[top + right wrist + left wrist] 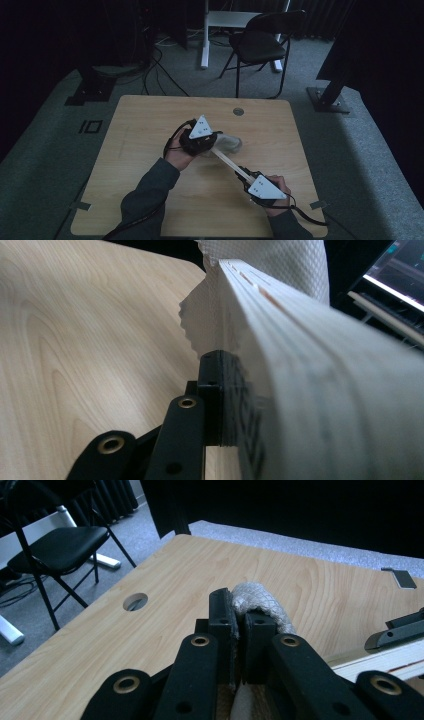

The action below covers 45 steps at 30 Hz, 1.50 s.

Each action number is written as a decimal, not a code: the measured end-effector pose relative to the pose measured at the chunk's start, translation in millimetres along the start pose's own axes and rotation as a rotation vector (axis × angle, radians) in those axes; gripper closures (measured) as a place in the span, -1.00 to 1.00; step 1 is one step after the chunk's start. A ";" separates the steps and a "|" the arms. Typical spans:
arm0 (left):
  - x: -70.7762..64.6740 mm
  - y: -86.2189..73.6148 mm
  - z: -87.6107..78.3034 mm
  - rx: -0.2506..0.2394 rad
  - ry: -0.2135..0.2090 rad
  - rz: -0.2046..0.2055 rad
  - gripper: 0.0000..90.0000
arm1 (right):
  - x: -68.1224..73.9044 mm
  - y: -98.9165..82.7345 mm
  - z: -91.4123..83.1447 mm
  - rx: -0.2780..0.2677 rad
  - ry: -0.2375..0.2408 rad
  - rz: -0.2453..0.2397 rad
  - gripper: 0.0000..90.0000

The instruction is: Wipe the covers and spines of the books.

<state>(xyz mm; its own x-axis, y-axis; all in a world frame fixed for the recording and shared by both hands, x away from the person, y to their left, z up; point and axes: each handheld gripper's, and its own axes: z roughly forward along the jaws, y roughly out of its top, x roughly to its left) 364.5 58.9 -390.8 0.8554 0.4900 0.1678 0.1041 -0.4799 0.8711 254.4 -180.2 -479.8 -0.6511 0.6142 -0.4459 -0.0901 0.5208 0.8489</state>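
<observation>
A person works at a light wooden table (150,200) with a gripper in each hand. The right gripper (248,178) sits toward the near right corner of the table and pinches one end of a pale wooden stick (227,162). In the right gripper view the stick (320,390) lies pressed against the one black jaw that can be seen, flat side to the pad, and runs straight away from the camera.

From above, the stick's long axis runs on a slant: its held end is toward the near right corner, and its free end points up and left toward the middle of the table, where the left gripper (212,140) is. The stick is lifted off the surface rather than lying on it.

The left gripper is near the centre of the table and pinches a piece of white mesh cloth (260,602). In the left gripper view its two jaws stand almost pressed together with a fold of the cloth caught between them, and the rest of the cloth bulges out past the jaw tips. From above, the cloth (231,142) is bunched at the stick's far end, just right of the left gripper. In the right gripper view the cloth (280,262) drapes over that far end.
</observation>
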 end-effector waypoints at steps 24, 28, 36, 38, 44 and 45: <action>-1.7 5.4 2.7 0.032 -0.019 -0.005 0.91 | 10.8 11.9 -4.3 0.003 -0.097 -0.130 0.74; -1.9 5.4 3.9 0.042 -0.023 -0.008 0.91 | 14.4 13.8 -4.6 0.005 -0.113 -0.169 0.74; -5.6 5.0 8.7 0.076 -0.042 0.002 0.91 | 16.7 14.7 -3.5 0.017 -0.135 -0.207 0.74; -7.4 5.0 9.6 0.079 -0.046 0.003 0.92 | 16.6 14.8 -3.5 0.020 -0.143 -0.214 0.74; -11.5 5.8 11.5 0.099 -0.067 0.021 0.92 | 15.4 14.9 -4.1 0.023 -0.167 -0.225 0.74; -12.2 5.7 12.0 0.100 -0.071 0.021 0.92 | 15.3 14.9 -4.2 0.022 -0.173 -0.227 0.74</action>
<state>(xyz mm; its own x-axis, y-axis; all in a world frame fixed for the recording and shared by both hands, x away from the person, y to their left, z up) 360.7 41.5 -393.4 0.8912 0.4284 0.1490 0.1331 -0.5611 0.8170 239.9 -165.5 -472.8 -0.4777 0.5711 -0.6676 -0.2016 0.6684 0.7160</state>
